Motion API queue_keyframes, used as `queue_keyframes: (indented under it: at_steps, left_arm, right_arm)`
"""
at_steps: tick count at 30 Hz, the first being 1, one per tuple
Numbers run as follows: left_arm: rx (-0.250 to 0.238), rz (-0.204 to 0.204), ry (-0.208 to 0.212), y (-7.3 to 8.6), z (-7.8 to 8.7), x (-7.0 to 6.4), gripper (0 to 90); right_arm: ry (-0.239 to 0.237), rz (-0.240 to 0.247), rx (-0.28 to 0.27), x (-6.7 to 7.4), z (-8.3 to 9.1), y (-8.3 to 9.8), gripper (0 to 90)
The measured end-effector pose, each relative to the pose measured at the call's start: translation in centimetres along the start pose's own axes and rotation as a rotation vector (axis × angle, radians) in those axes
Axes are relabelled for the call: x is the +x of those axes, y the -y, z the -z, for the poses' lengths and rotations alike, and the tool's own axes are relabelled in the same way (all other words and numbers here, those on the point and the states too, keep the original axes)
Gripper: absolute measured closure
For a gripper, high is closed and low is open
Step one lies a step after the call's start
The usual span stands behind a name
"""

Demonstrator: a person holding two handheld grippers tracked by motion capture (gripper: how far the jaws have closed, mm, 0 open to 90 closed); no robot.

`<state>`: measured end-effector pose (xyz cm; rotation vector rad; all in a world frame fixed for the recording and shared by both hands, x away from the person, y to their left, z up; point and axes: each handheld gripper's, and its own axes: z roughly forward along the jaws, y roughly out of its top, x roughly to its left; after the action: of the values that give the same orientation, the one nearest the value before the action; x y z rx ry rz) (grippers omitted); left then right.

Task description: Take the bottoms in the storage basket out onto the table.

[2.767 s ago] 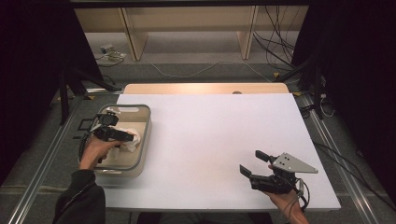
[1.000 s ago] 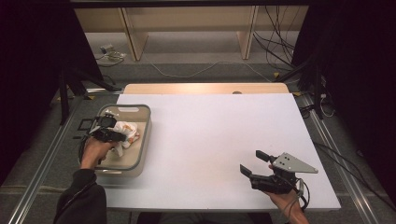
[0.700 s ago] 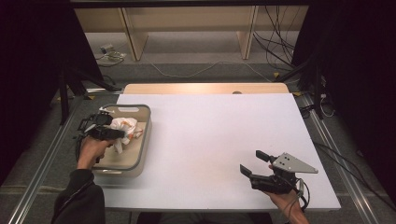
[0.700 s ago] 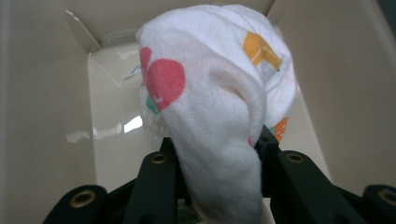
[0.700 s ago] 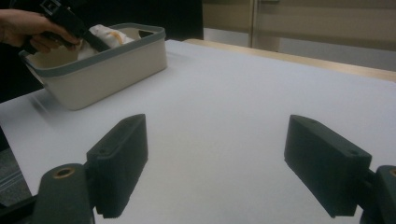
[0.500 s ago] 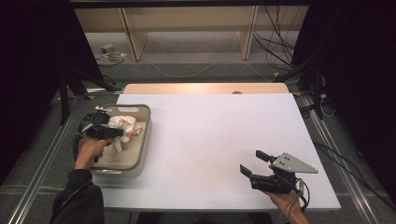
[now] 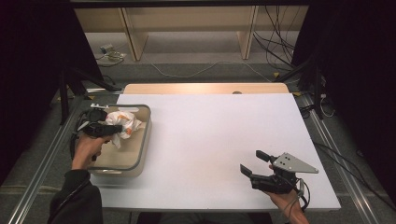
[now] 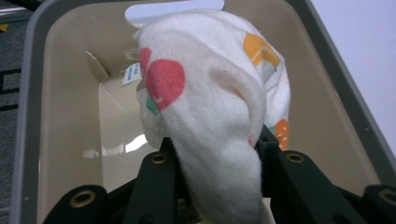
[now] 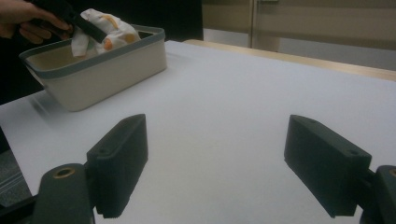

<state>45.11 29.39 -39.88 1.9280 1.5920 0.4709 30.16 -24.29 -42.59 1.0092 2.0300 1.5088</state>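
A white cloth (image 7: 123, 124) with red, orange and green patches hangs bunched above a beige bin (image 7: 145, 140) with a grey rim, at the table's left edge. My left gripper (image 7: 118, 129) is shut on the cloth, and the fabric drapes over both jaws. In the left gripper view the cloth (image 8: 210, 93) bulges up between the jaws of the left gripper (image 8: 212, 151), over the bin's inner wall (image 8: 60, 102). My right gripper (image 7: 253, 162) rests low at the table's near right, open with nothing between its jaws. The right gripper view looks past the right gripper (image 9: 219, 154) to the bin (image 9: 107, 65) and the held cloth (image 9: 105, 25).
The white table (image 7: 210, 130) stretches bare between the bin and the right gripper. A wooden strip (image 7: 201, 88) borders its far edge. Cables lie on the floor beyond, and metal rails run along both sides of the table.
The left gripper has risen with the cloth, lifting it from low inside the bin to above the rim. The right gripper has stayed where it was.
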Motion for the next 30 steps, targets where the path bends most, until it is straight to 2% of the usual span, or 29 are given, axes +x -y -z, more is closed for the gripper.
queue_keyframes:
  at_steps: [11,15,30]
  left_arm:
    - [-0.030,-0.012,0.012,-0.4,1.0,-0.4,69.0]
    - [-0.054,-0.020,0.015,-0.6,1.7,-0.6,69.0]
    - [-0.124,-0.014,0.061,-1.2,3.2,-1.3,68.9]
  right_arm:
    - [0.001,-0.001,0.000,0.0,0.0,0.0,22.3]
    - [0.002,-0.001,0.000,0.0,0.0,0.0,22.3]
    - [0.002,-0.001,0.000,0.0,0.0,0.0,22.3]
